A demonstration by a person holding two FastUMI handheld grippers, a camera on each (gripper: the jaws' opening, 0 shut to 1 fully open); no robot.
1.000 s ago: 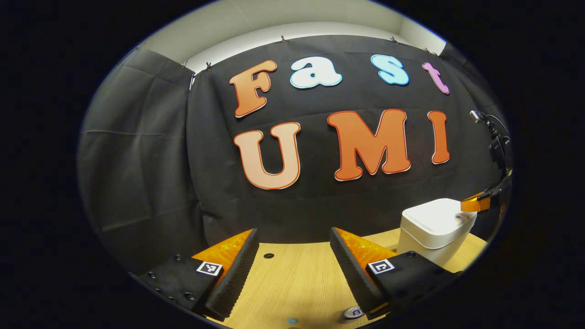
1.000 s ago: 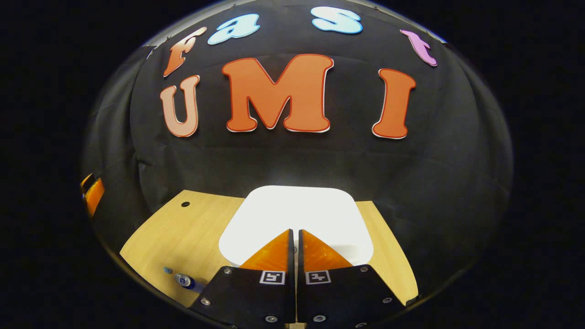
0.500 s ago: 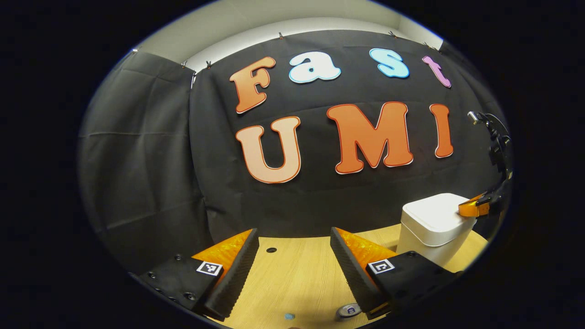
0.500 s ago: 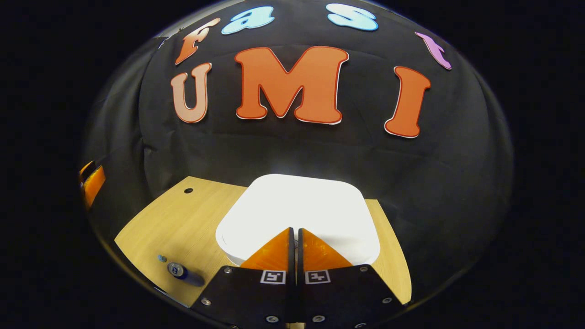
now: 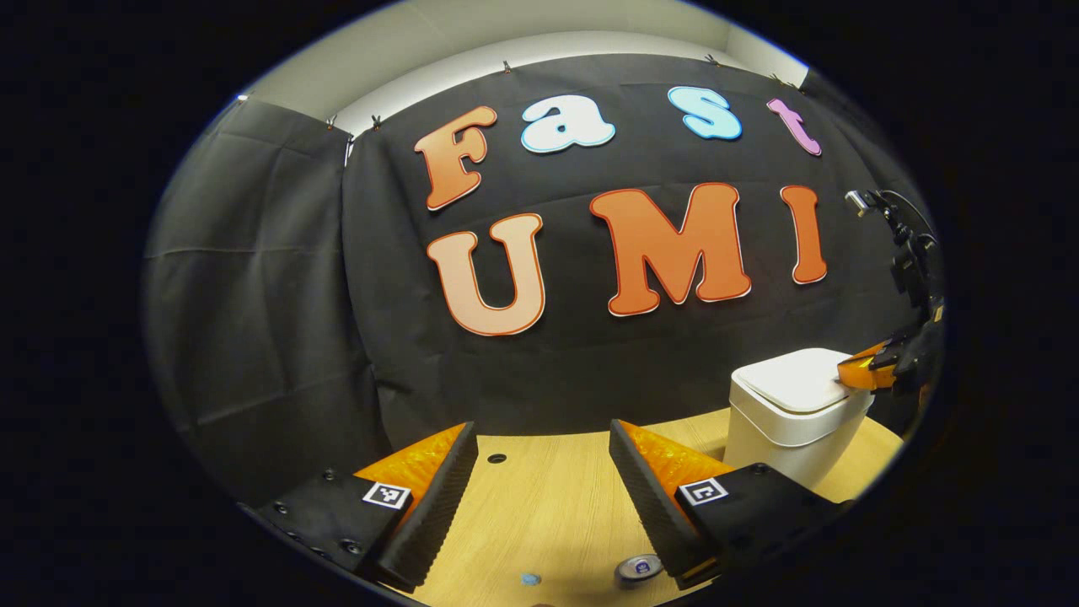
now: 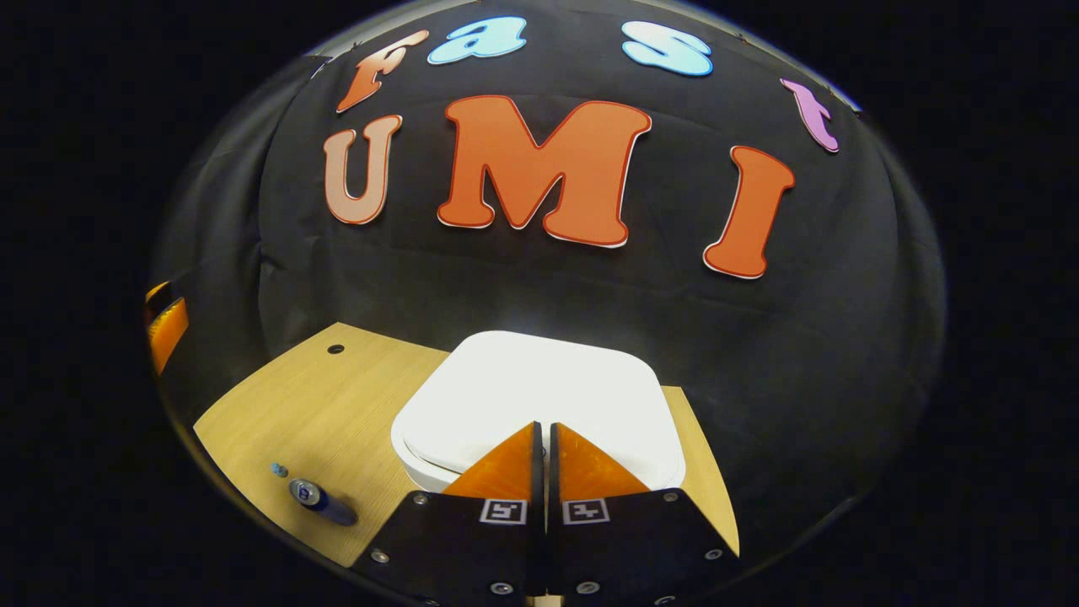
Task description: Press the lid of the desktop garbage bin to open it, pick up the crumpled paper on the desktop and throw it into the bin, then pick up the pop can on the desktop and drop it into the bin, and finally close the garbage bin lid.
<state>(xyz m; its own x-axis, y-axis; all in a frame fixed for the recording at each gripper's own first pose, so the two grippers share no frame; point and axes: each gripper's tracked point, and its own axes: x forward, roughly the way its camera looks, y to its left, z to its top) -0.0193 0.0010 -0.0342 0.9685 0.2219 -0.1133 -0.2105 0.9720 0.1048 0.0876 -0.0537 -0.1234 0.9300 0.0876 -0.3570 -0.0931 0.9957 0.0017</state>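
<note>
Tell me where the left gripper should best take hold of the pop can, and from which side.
Grip the pop can across its round body, near the middle, coming down from above. It lies on its side on the wooden desktop, one end facing the right gripper view, so fingers straddling its width would probably hold better than clamping its ends.

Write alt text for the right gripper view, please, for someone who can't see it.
The right gripper, its two fingers shut together, points its tips at the near edge of a white desktop bin's lid, which is down. The bin stands on a wooden desk; a pop can lies to the left.
</note>
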